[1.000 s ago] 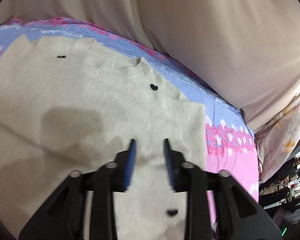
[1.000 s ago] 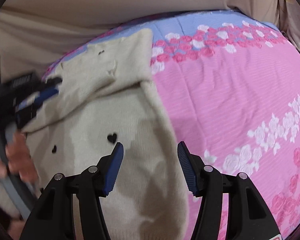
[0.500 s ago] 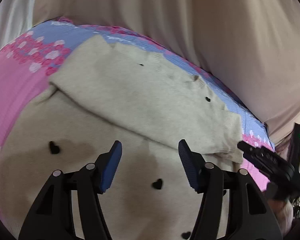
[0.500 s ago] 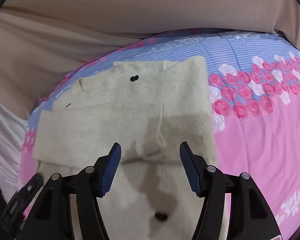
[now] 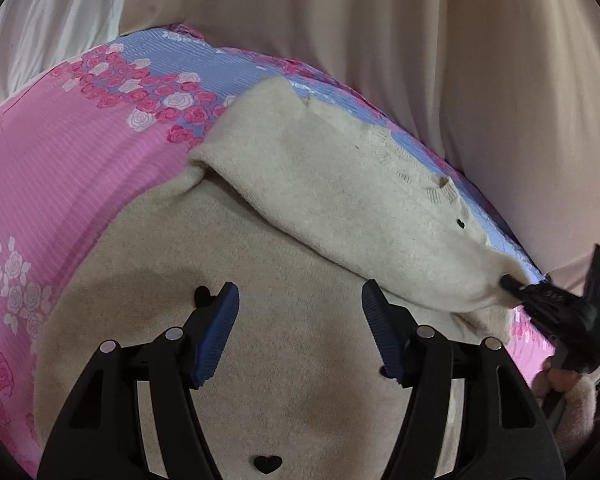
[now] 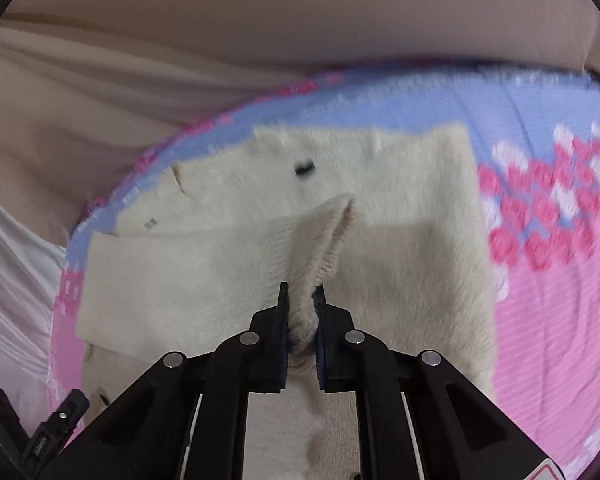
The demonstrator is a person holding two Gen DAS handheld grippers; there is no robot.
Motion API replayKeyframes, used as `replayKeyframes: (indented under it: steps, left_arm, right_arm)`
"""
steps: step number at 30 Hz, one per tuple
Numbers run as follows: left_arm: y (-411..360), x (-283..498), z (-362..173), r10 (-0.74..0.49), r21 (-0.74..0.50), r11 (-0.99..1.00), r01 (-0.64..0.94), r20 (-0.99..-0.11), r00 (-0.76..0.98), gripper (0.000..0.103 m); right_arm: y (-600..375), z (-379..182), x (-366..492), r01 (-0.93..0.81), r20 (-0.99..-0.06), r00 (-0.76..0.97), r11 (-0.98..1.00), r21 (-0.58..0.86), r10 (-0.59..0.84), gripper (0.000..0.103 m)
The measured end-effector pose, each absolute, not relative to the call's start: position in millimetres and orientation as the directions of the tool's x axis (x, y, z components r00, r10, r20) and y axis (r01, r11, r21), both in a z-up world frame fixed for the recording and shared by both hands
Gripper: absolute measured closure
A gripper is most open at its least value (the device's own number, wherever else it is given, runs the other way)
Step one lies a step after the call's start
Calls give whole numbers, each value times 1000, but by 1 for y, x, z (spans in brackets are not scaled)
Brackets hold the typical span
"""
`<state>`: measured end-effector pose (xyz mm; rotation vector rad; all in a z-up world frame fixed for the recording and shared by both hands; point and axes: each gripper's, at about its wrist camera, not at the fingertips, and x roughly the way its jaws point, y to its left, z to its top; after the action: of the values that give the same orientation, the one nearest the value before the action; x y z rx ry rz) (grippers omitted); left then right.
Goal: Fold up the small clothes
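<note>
A cream knit sweater (image 5: 300, 360) with small black hearts lies on the bed, one sleeve (image 5: 340, 200) folded across its chest. My left gripper (image 5: 300, 300) hovers over the sweater's body with its jaws opening and nothing between them. In the right wrist view the same sweater (image 6: 412, 248) fills the middle. My right gripper (image 6: 303, 296) is shut on the ribbed cuff (image 6: 324, 248) of the folded sleeve, which bunches up between the pads. In the left wrist view the right gripper (image 5: 512, 282) appears at the right edge, pinching that cuff.
The bed sheet (image 5: 60, 168) is pink with rose prints and a blue striped band at the far edge. Beige curtain fabric (image 5: 420, 60) hangs behind the bed. A person's hand (image 5: 560, 376) holds the right gripper at the right edge.
My right gripper has shut on the sleeve cuff; half a second ago it stood open above the sweater. My left gripper has opened wider and moved left, so more pink sheet shows.
</note>
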<state>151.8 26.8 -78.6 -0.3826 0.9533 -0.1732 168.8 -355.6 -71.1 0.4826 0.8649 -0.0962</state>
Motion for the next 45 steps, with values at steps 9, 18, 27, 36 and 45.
replayKeyframes:
  steps: [9, 18, 27, 36, 45]
  left_arm:
    - [35, 177, -91, -351, -458, 885, -76, -766, 539, 32]
    - [81, 246, -125, -487, -719, 592, -365, -679, 549, 40]
    - [92, 265, -149, -449, -683, 623, -382, -712, 541, 95]
    - [104, 201, -87, -361, -509, 850, -132, -747, 559, 45]
    - [168, 80, -114, -277, -398, 893, -210, -854, 441, 26]
  right_arm:
    - [-394, -130, 168, 354, -845, 531, 891, 285, 59, 93]
    - [-400, -118, 162, 373, -814, 578, 865, 335, 66, 92]
    - [-404, -136, 159, 378, -833, 550, 871, 312, 60, 92]
    - [-407, -100, 29, 437, -832, 555, 842, 316, 24, 66]
    - [-352, -150, -114, 466, -884, 447, 807, 362, 138, 59]
